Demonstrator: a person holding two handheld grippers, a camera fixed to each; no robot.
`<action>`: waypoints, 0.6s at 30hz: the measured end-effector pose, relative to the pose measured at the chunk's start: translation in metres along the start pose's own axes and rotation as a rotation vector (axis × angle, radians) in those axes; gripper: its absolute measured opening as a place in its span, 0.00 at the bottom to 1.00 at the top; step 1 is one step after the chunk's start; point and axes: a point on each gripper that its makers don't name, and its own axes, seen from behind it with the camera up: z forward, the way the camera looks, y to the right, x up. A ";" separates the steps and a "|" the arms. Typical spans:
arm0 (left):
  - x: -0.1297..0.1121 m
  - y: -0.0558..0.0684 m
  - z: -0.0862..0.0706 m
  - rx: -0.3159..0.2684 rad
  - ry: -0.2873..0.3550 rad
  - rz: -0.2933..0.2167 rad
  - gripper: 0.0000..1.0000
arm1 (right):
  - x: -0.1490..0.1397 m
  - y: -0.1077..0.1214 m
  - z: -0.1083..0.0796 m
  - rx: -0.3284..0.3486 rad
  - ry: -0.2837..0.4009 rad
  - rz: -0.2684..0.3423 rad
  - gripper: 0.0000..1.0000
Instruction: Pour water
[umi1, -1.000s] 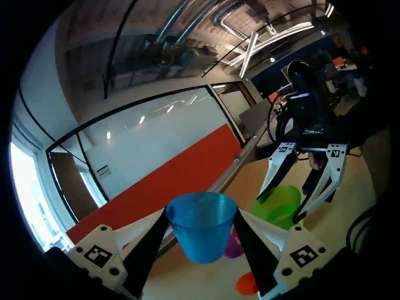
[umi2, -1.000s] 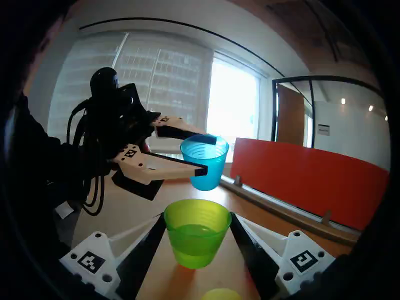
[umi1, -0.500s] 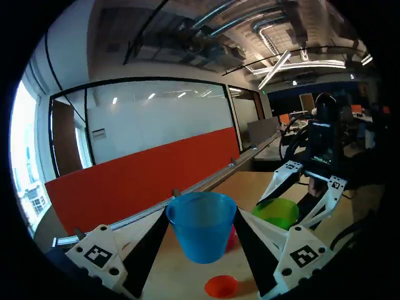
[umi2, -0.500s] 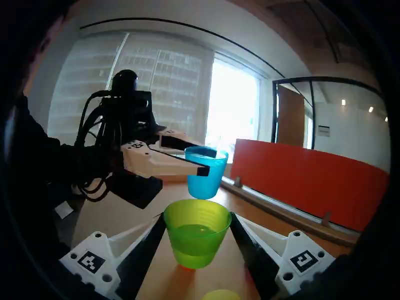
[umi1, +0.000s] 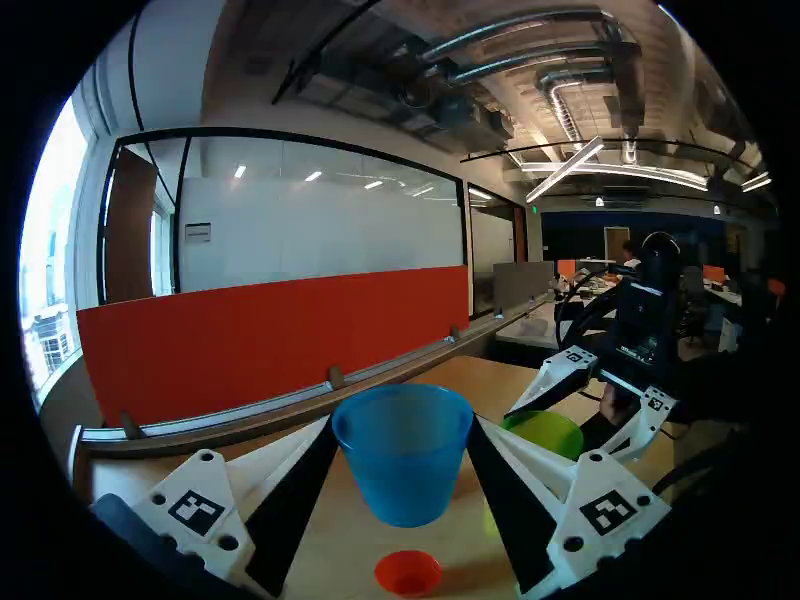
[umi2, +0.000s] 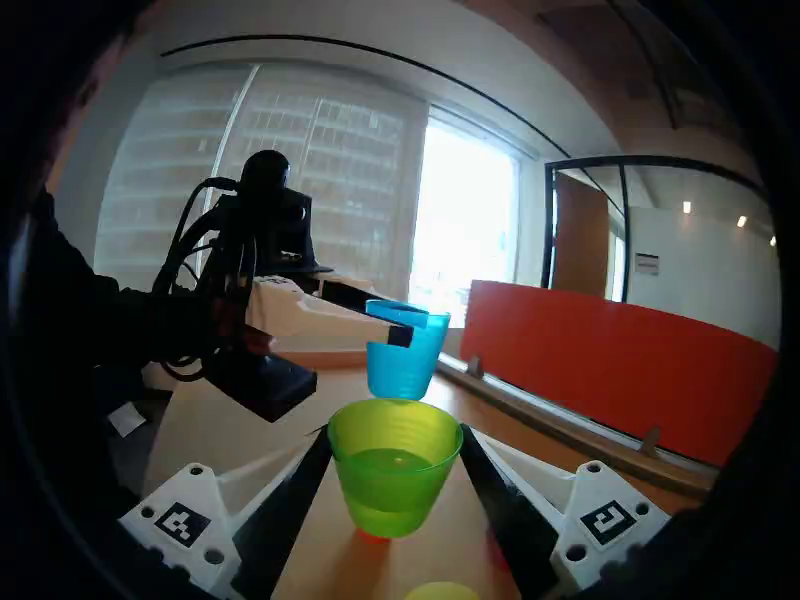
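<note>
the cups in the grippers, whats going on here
A person holds a gripper in each hand. The left gripper is shut on a blue cup, upright above the wooden table. The right gripper is shut on a green cup with some water in it, close by. A small orange cup sits on the table. Nothing is pouring right now.

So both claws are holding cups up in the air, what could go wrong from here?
The green cup holds liquid and is pinched only at its sides by the right gripper; a slip or tilt could spill onto the table. If it pours into the blue cup in the left gripper, both are in mid-air, so the stream might miss. The orange cup below could get knocked.
</note>
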 end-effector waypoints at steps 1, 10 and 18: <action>-0.001 -0.001 0.000 0.002 -0.003 0.001 0.88 | 0.000 0.000 0.000 -0.001 0.000 -0.001 0.94; -0.016 -0.008 -0.007 0.017 -0.039 0.010 0.88 | -0.002 0.000 -0.001 -0.001 -0.024 0.000 0.94; -0.036 -0.013 -0.015 0.023 -0.094 0.015 0.88 | -0.012 0.002 -0.007 0.010 -0.065 0.006 0.94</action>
